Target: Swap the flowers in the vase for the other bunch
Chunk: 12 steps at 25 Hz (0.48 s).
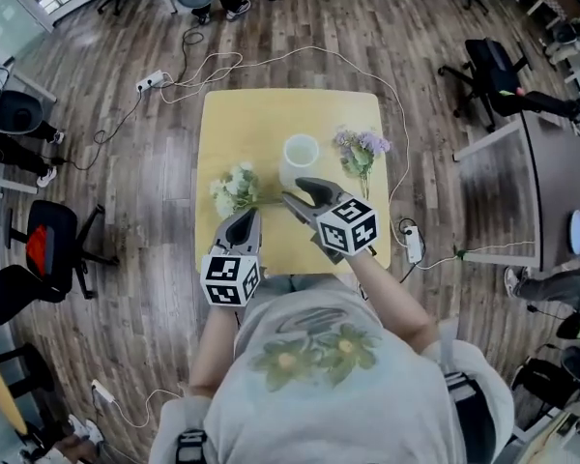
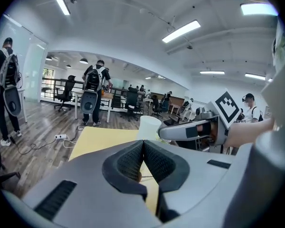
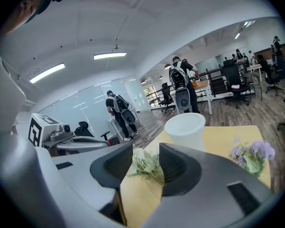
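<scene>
A white vase (image 1: 301, 155) stands upright on the yellow table (image 1: 232, 124); from above, no flowers show in it. A bunch of white flowers (image 1: 235, 189) lies on the table to the vase's left, a purple bunch (image 1: 361, 150) to its right. My right gripper (image 1: 292, 189) hovers open just in front of the vase. Through its gap I see the white bunch (image 3: 147, 164) lying on the table, with neither pad touching it. My left gripper (image 1: 246, 217) is near the front edge, behind the white flowers, with its jaws shut on nothing (image 2: 143, 148).
Power cables and a socket strip (image 1: 153, 80) trail over the wooden floor behind the table. Office chairs (image 1: 53, 245) stand to the left, and a desk (image 1: 551, 172) to the right. People with backpacks (image 2: 92, 80) stand further back in the room.
</scene>
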Tool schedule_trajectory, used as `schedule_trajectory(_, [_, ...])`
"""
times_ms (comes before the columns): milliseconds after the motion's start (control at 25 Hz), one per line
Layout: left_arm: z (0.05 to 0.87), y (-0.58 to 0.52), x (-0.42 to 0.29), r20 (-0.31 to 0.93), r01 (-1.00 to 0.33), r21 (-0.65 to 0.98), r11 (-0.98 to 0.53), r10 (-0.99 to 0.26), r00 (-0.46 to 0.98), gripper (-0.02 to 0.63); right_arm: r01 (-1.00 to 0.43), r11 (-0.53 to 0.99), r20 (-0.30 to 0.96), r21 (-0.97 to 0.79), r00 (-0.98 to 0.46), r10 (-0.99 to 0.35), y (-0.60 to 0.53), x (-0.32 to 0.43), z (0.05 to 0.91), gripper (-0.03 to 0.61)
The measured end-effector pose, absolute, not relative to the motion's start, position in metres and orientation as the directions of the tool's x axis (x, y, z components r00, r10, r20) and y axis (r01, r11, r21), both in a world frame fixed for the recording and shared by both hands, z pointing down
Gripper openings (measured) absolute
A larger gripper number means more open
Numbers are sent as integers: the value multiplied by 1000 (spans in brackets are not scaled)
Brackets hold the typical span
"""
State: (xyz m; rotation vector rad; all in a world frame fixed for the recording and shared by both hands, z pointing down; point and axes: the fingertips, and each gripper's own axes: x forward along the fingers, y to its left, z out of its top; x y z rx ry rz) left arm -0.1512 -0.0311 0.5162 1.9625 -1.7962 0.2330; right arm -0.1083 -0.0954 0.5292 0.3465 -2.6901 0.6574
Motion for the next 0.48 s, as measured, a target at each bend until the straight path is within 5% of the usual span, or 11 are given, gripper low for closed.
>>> schedule_trajectory(480, [523,-76,-85,431,-947,248,-202,-853,295,18,-497,773,434,-394,-842,-320,-139,-20,545,160])
